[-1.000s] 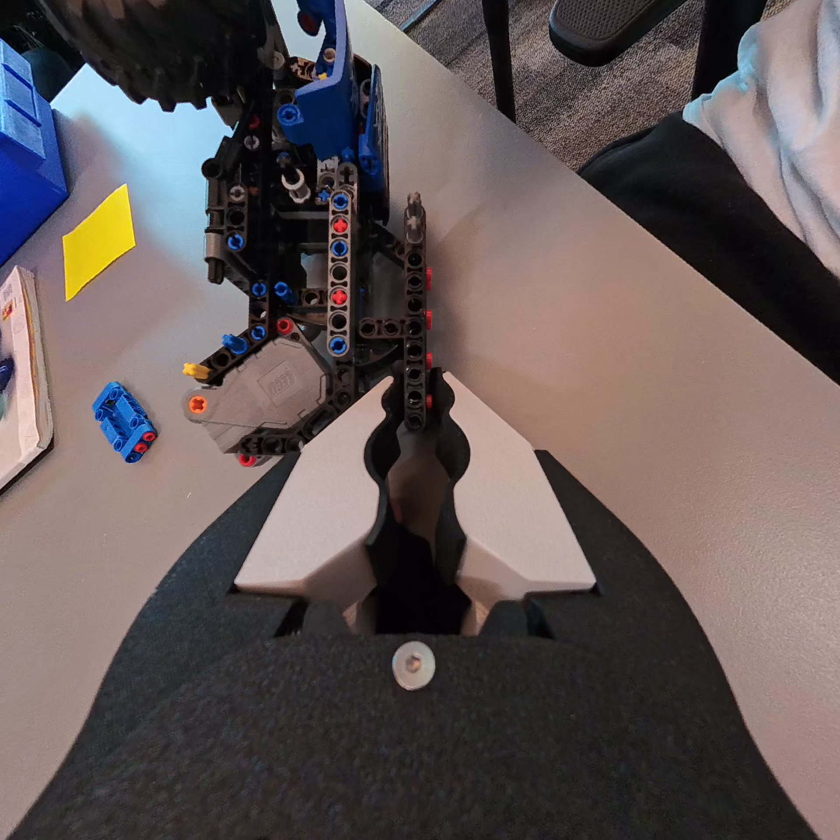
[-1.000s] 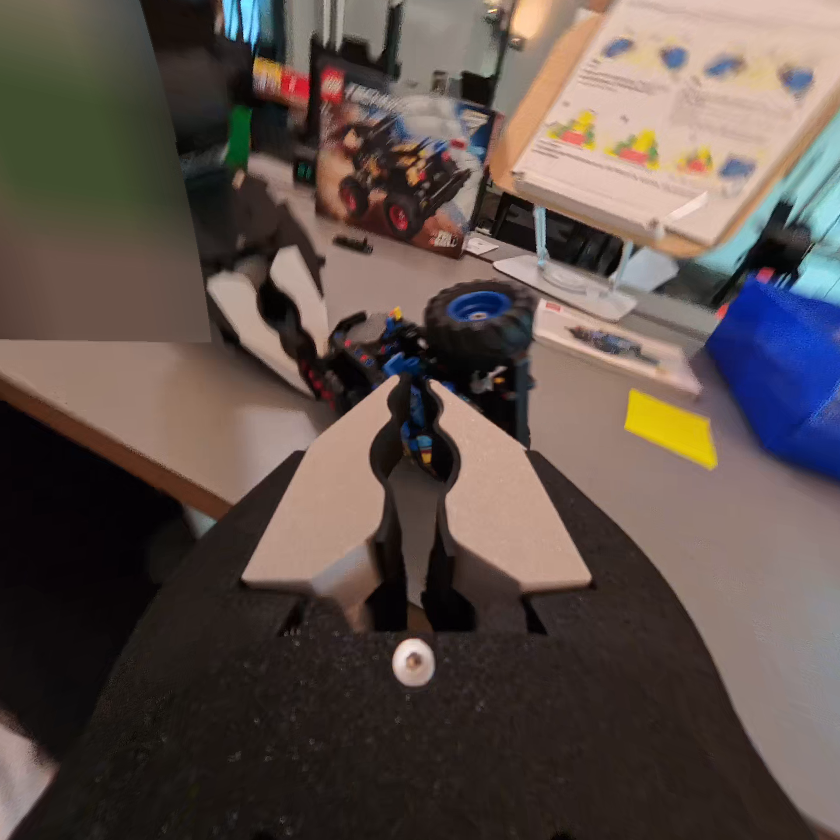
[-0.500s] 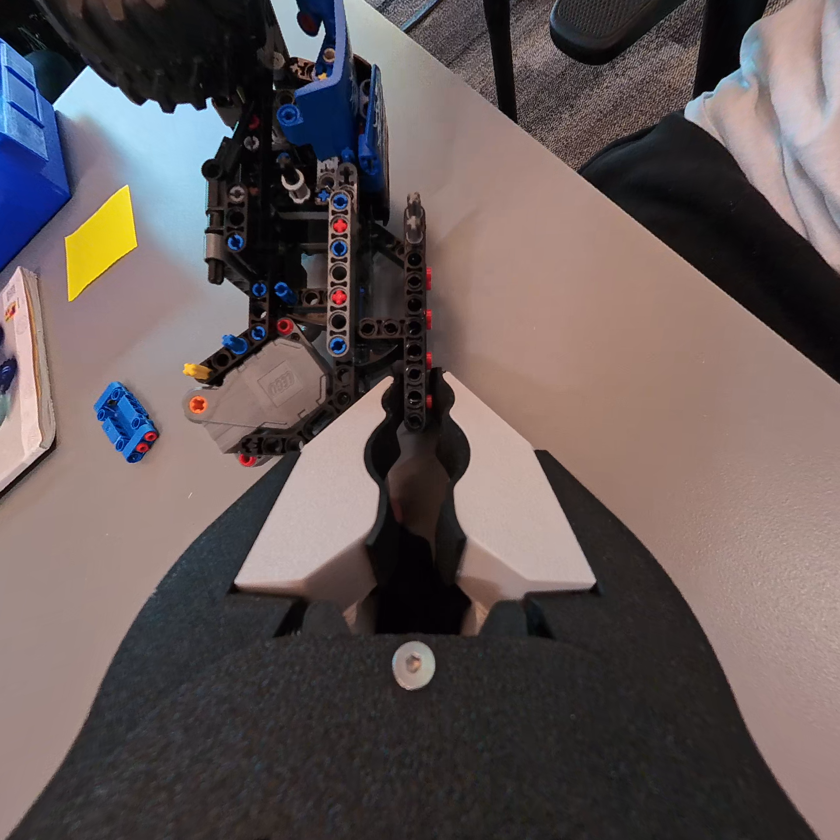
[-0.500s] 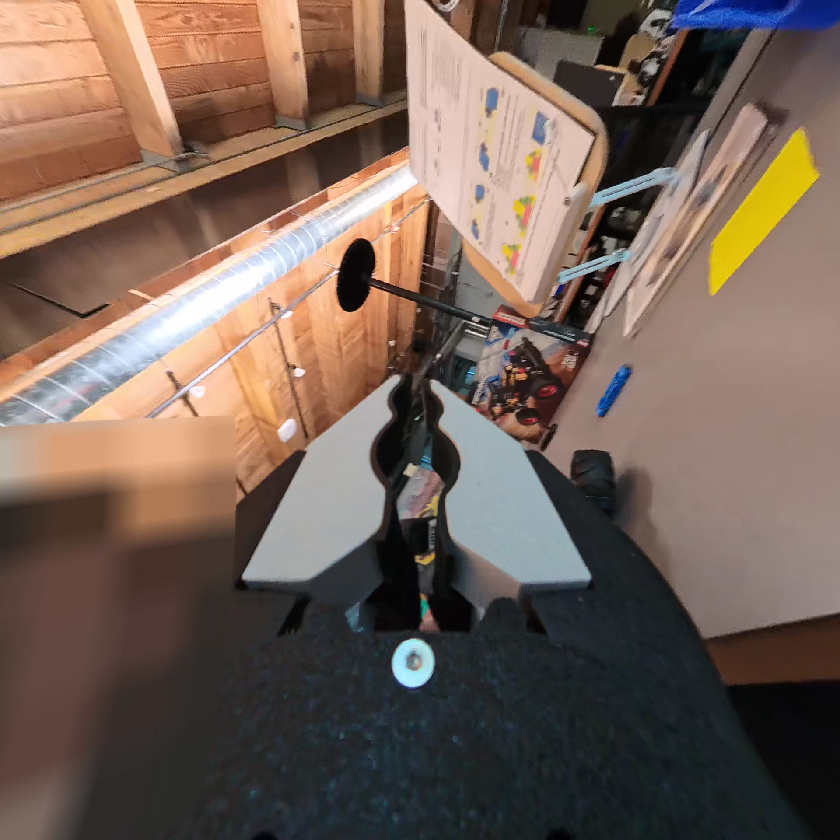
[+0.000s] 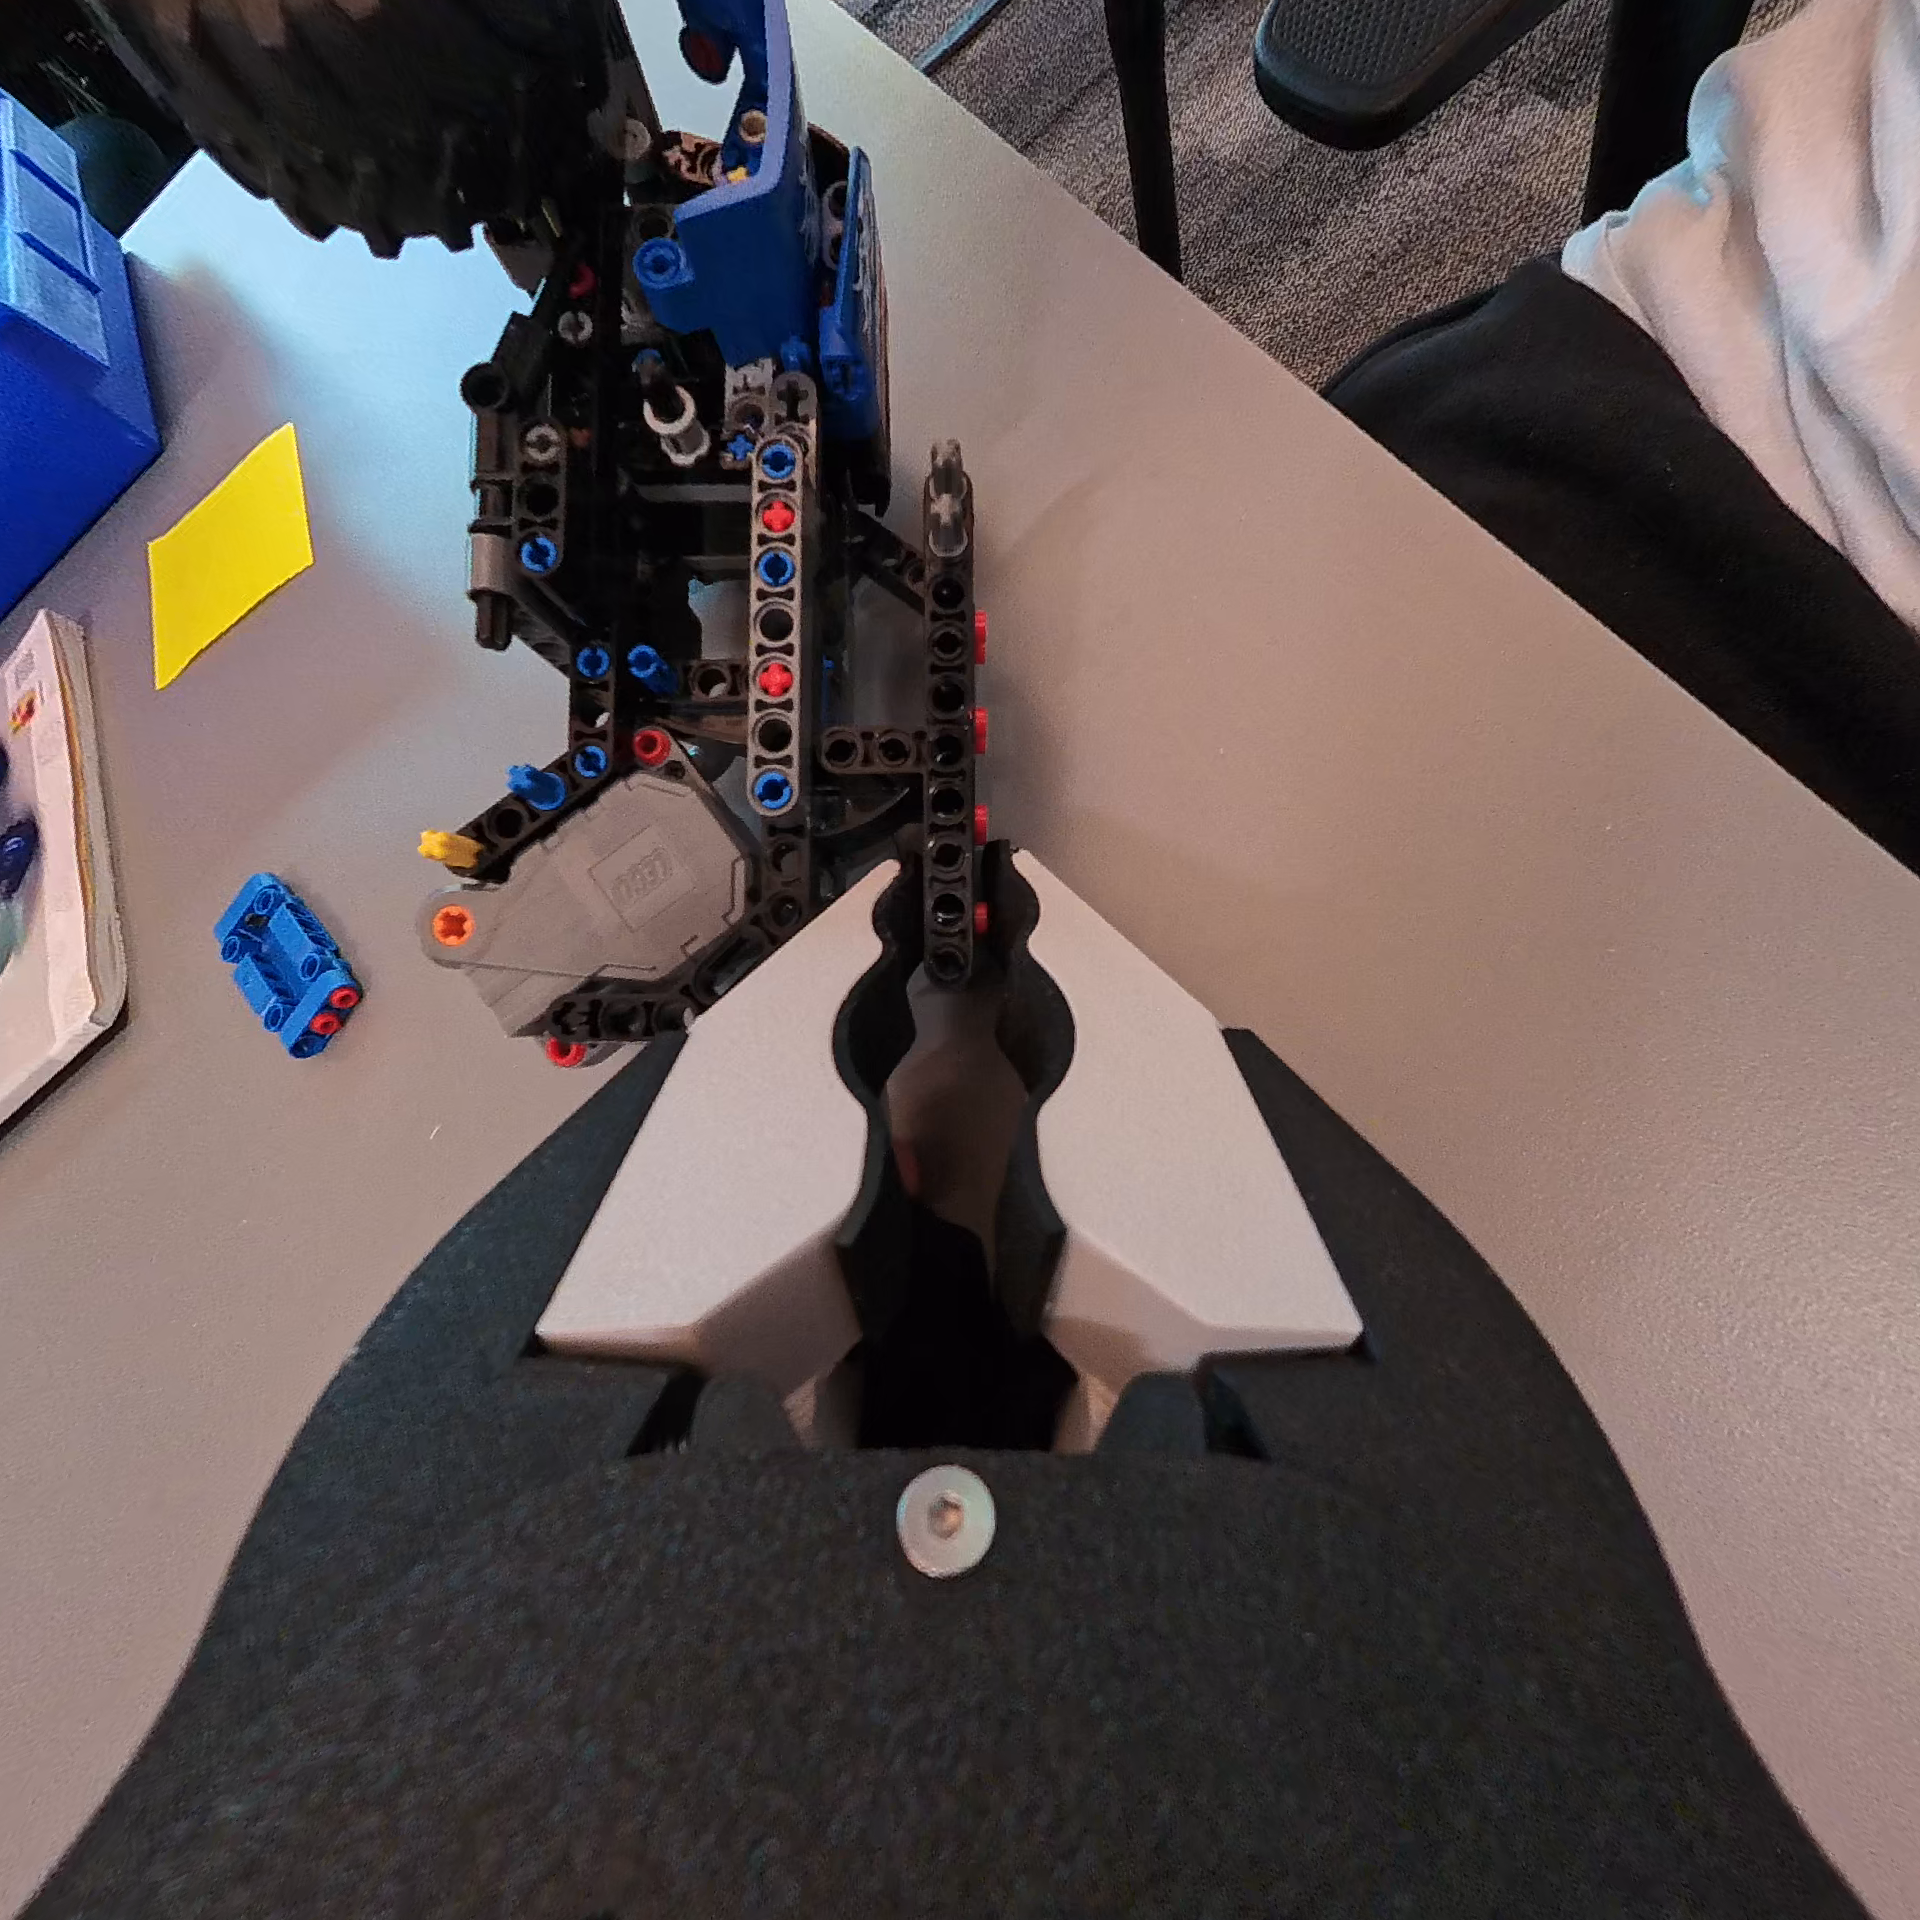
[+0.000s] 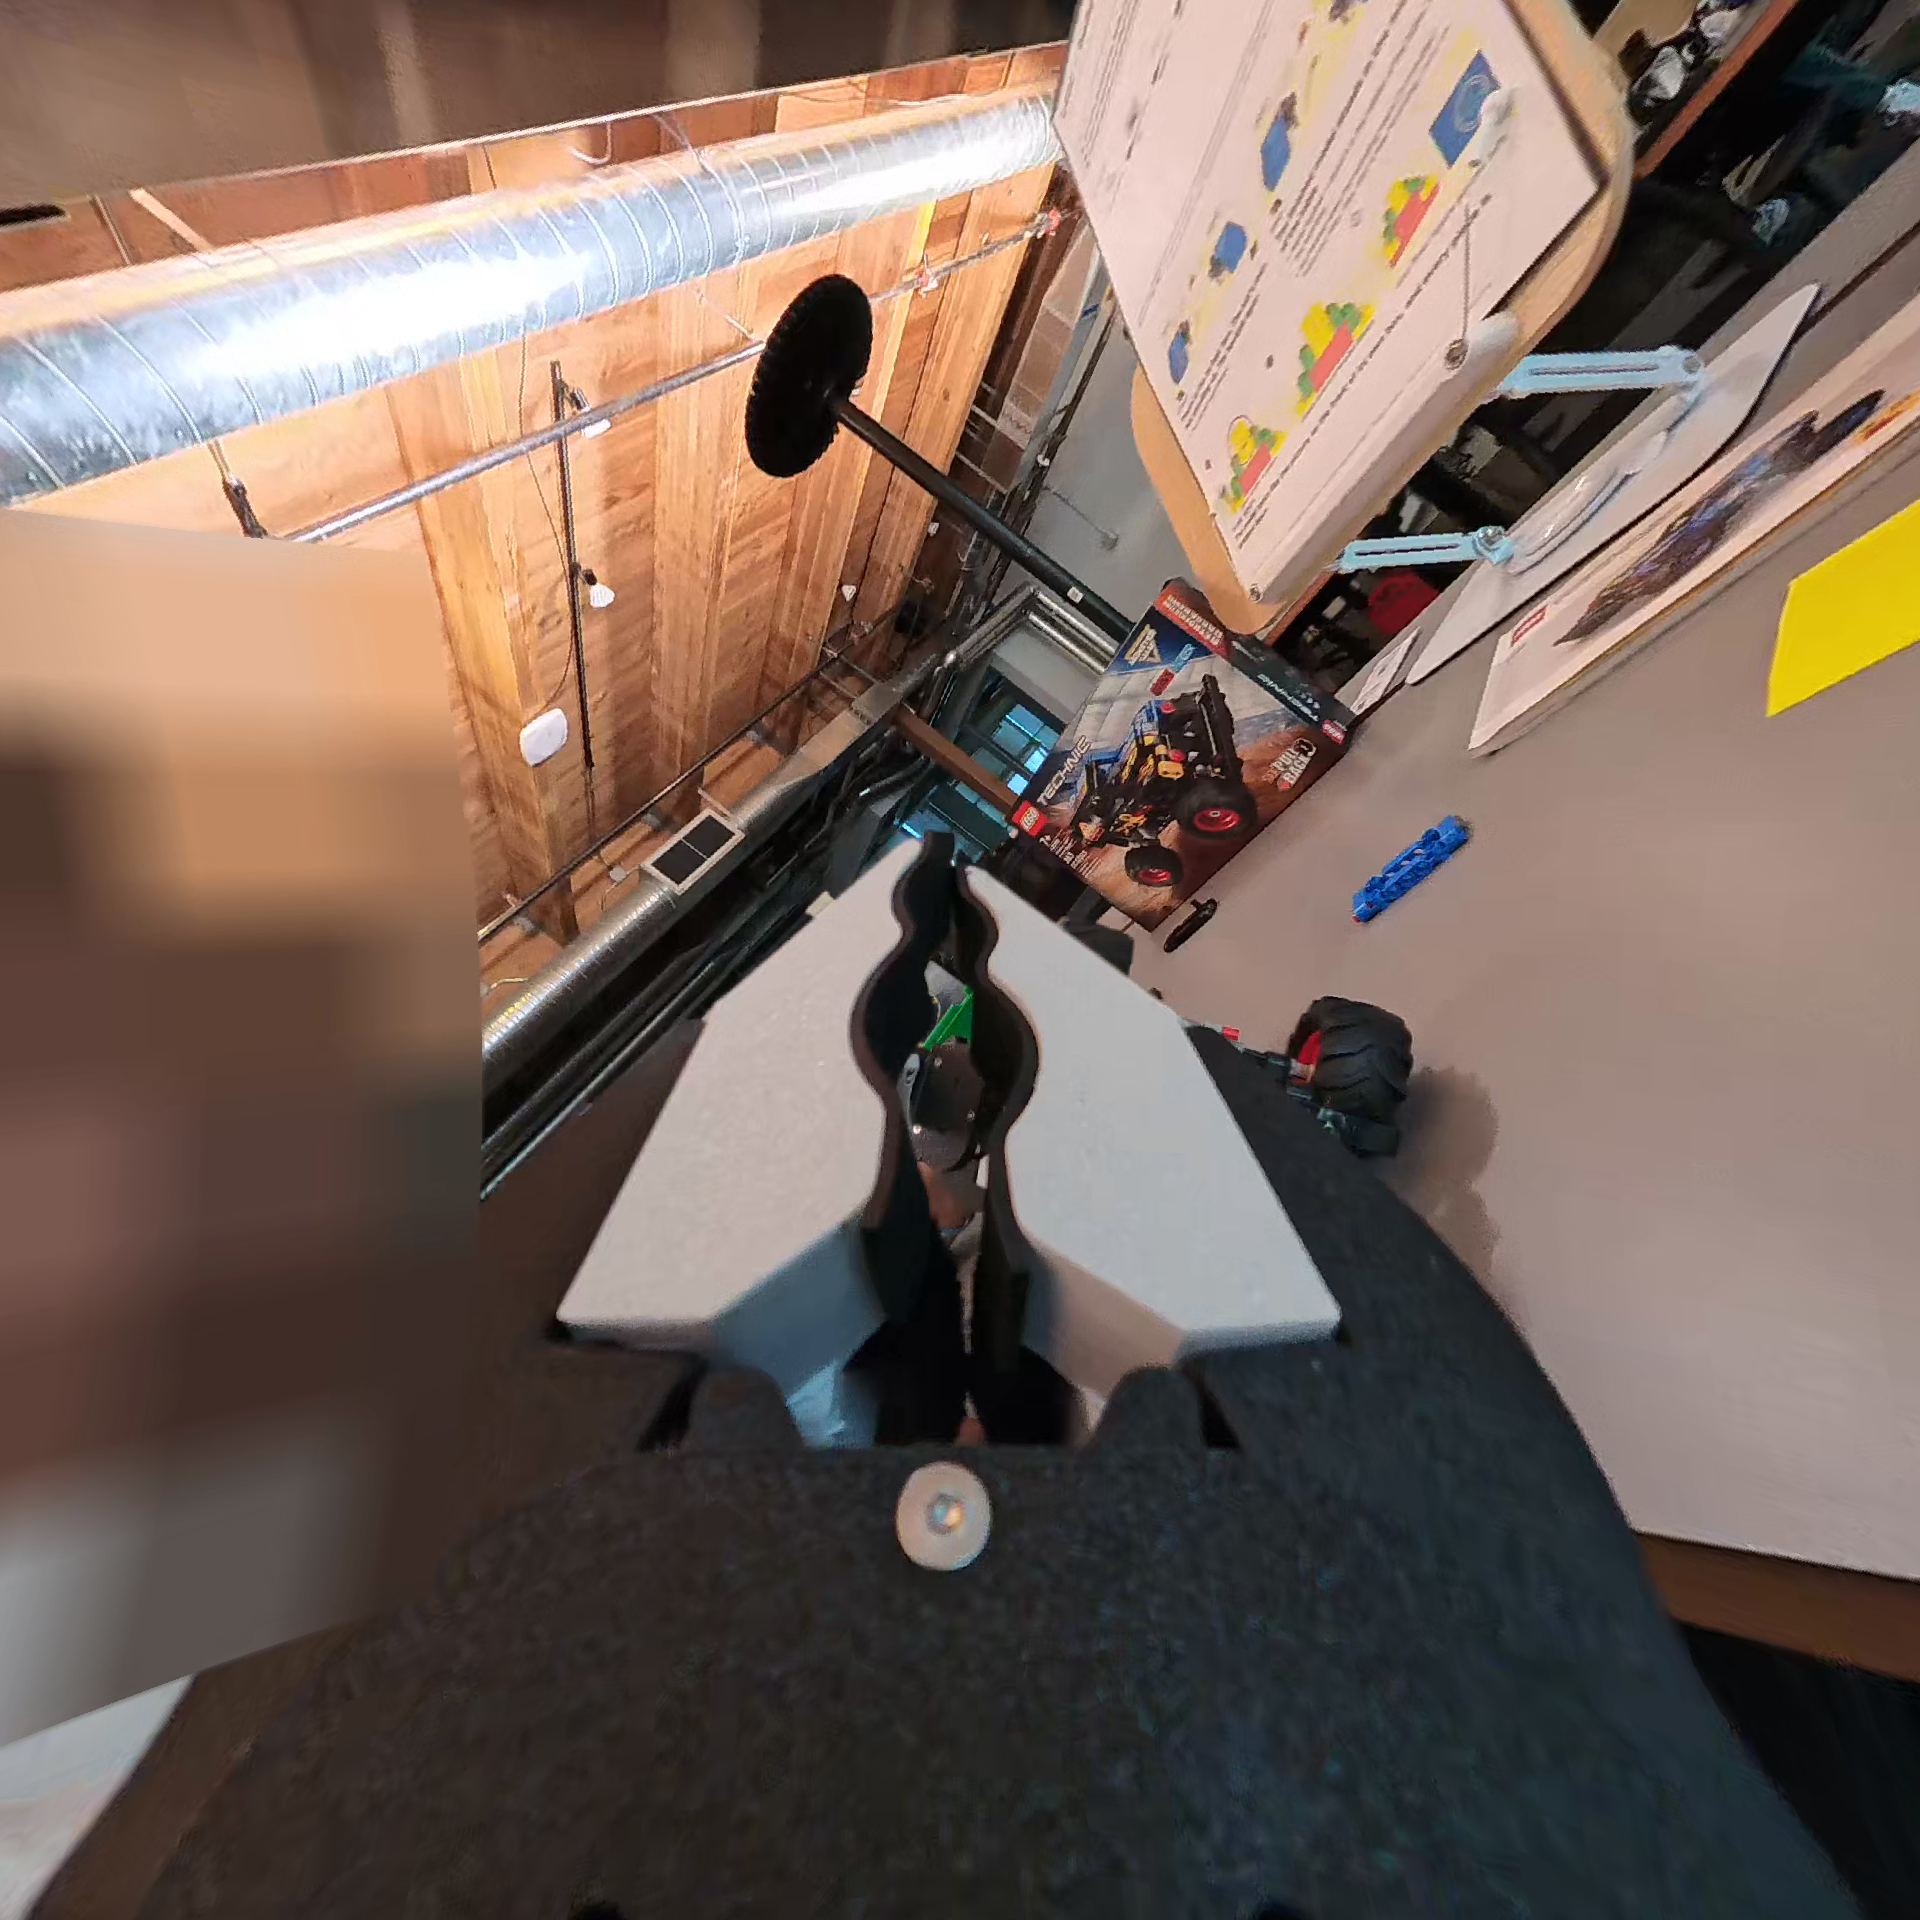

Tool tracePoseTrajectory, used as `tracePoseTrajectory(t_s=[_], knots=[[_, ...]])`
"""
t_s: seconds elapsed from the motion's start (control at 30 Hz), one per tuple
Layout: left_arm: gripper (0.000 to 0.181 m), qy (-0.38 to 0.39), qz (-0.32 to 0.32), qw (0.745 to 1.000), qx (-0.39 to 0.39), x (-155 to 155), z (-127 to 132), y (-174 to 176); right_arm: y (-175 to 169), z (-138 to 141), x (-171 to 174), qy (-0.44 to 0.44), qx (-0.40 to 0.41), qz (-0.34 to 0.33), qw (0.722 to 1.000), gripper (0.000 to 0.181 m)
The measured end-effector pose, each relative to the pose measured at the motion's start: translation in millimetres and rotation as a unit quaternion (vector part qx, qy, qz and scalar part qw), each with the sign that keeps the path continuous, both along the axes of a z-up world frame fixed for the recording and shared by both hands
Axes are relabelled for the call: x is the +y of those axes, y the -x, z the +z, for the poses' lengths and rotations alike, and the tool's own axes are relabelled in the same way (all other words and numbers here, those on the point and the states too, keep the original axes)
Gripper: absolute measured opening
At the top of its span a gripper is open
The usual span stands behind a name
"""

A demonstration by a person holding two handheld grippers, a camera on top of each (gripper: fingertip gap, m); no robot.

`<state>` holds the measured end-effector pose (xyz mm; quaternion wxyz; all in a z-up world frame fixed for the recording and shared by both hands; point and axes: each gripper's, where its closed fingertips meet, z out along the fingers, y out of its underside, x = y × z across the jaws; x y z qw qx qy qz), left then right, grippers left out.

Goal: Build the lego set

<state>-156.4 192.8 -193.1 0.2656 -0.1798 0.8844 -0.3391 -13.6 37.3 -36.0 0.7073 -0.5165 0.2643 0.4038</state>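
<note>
A black and blue toy truck chassis point(image 5: 727, 582) of studless beams lies on the grey table point(image 5: 1299, 935), with a big black tyre point(image 5: 384, 114) at its far end and a grey motor block point(image 5: 613, 904) at its near left. My left gripper point(image 5: 951, 883) is shut on the near end of the chassis's black right-hand beam point(image 5: 948, 727). My right gripper point(image 6: 945, 862) is shut, tilted up and rolled, and points toward the wooden ceiling. I see nothing held between its fingers. A loose black tyre with a red hub point(image 6: 1351, 1060) lies on the table to its right.
A small blue piece point(image 5: 286, 966), a yellow note point(image 5: 229, 551), a booklet point(image 5: 52, 883) and a blue bin point(image 5: 52, 343) lie left of the chassis. A person's sleeve point(image 5: 1766, 260) is at the table's right edge. Farther off are a toy box point(image 6: 1184, 769), a blue beam point(image 6: 1408, 871) and a clipboard stand point(image 6: 1330, 239). About 25 cm separates my left fingertips from my right. The grey motor block point(image 5: 613, 904) lies some 5 cm from my left tips, 25 cm from my right tips.
My right gripper has swung away from the chassis, turning up and rolling until it faces the ceiling. My left gripper has kept its hold on the beam without moving.
</note>
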Motion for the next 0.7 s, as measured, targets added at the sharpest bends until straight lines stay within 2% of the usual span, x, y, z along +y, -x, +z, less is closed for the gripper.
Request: tracePoseTrajectory(t_s=[0.1,0.3,0.5,0.7], knots=[[0.01,0.0,0.0,1.0,0.0,0.0,0.0,0.0,10.9,-3.0,6.1,0.016,-0.021,0.022,0.999,0.003],[0.01,0.0,0.0,1.0,0.0,-0.1,0.0,0.1,6.3,-0.7,4.6,0.023,-0.054,-0.03,0.998,0.001],[0.01,0.0,0.0,1.0,0.0,0.0,0.1,0.1,16.4,-4.2,9.8,0.025,-0.04,0.017,0.999,0.002],[0.01,0.0,0.0,1.0,0.0,-0.1,0.1,0.2,15.0,-1.8,9.4,0.027,-0.063,-0.012,0.998,0.002]])
